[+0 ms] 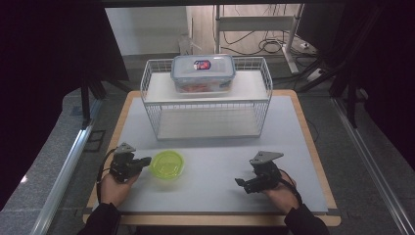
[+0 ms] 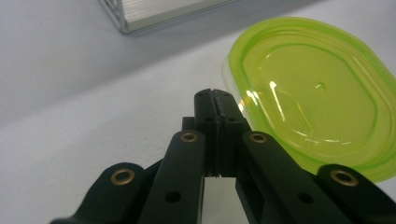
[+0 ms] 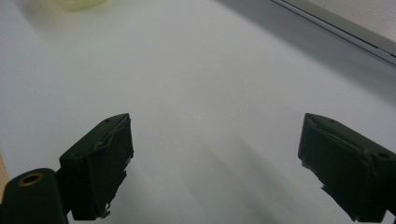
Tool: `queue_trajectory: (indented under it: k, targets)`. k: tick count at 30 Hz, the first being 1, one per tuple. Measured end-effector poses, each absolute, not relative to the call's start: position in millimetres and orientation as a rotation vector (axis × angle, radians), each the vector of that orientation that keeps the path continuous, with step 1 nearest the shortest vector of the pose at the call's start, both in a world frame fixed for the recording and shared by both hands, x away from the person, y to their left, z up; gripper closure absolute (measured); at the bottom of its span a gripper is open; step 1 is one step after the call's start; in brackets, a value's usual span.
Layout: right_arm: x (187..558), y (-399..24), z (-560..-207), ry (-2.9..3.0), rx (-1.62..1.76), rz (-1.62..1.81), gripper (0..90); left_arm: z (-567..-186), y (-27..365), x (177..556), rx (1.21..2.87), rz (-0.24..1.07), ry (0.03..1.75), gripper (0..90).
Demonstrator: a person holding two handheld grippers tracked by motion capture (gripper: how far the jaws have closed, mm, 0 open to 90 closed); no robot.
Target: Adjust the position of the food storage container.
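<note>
Pressing the left gripper [image 2: 215, 95] jaws together on nothing, we hover just beside the green lid [image 2: 313, 93] lying on the table [image 1: 220, 161]; our right gripper [image 3: 215, 163] stands spread, empty.

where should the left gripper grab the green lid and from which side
Judging by its pose, take the green lid by its raised rim on the edge nearest the left gripper, coming in low from the left. It lies flat on the table, so only the thin rim offers a pinch. That gripper is shut now and would need opening first.
</note>
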State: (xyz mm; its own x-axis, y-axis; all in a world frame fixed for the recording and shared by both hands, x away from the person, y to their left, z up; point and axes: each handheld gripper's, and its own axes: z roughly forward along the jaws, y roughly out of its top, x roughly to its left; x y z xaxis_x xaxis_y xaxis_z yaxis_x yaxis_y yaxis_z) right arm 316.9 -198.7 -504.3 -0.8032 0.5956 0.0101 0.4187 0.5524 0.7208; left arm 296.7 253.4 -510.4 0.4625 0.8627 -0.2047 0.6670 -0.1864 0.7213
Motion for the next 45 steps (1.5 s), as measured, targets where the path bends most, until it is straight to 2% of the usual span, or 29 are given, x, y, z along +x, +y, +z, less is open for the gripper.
queue_trajectory:
  k: [4,15,45]
  targets:
    - [316.7,-198.4,-504.2,2.552,0.85,1.095,10.2,-514.5,260.3,298.9,1.937,0.3,1.3,89.8]
    - [317.0,-198.4,-504.5,2.552,0.845,1.095,10.2,-530.8,241.0,306.7,2.073,0.153,1.244,89.8]
    - [320.7,-201.6,-507.7,2.562,0.887,1.085,10.1,-530.5,165.5,303.5,2.239,0.096,1.022,89.8]
